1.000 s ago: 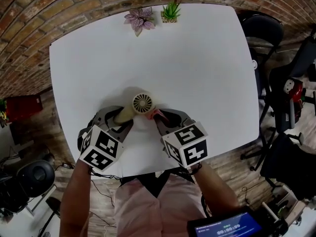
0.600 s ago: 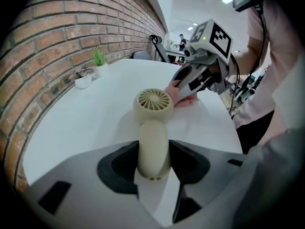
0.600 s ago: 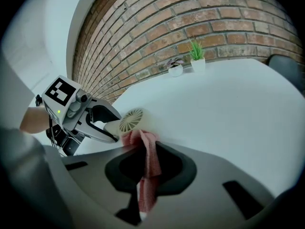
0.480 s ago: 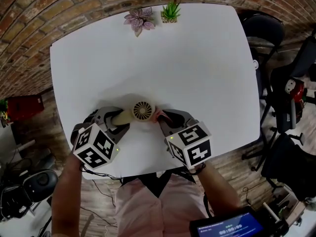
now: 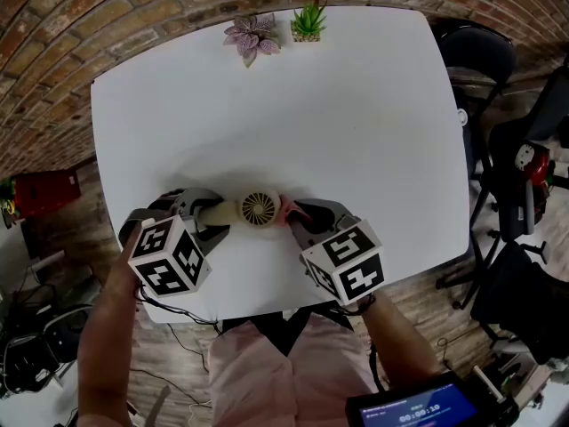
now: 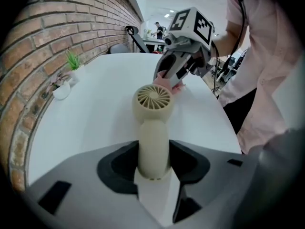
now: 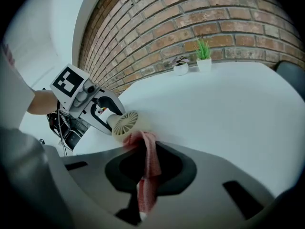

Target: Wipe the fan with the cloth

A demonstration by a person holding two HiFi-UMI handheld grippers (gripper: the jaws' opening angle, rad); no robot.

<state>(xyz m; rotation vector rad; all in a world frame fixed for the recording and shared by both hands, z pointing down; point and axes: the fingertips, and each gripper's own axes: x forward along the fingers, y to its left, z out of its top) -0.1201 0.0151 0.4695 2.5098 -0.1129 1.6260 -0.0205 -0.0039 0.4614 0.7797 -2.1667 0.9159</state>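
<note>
- At the bottom of the head view, the person's pink shirt (image 5: 258,372) and both forearms reach up over the lower edge of the white table (image 5: 356,132).
- The left gripper (image 5: 210,212) sits lower left of centre, with its marker cube (image 5: 167,256) nearest the camera. Its jaws are clamped on the cream handle of the fan (image 5: 259,208). In the left gripper view the handle stands upright between the dark pads, and both pads press its sides.
- The right gripper (image 5: 290,213) sits lower right of centre. Its jaws pinch the red-and-white cloth (image 7: 147,163), which hangs as a narrow strip between the pads.
- The fan is over the near part of the table, between the two grippers. Its round grille faces up in the head view. The free end of the cloth touches the right rim of the fan head.
- Beyond lies bare tabletop.
- At the table's upper edge a purple-leaved plant (image 5: 252,36) and a green plant (image 5: 307,20) stand side by side in small pots.
- A brick wall (image 5: 53,25) runs along the top and left, and black chairs (image 5: 471,52) stand at the right edge.
</note>
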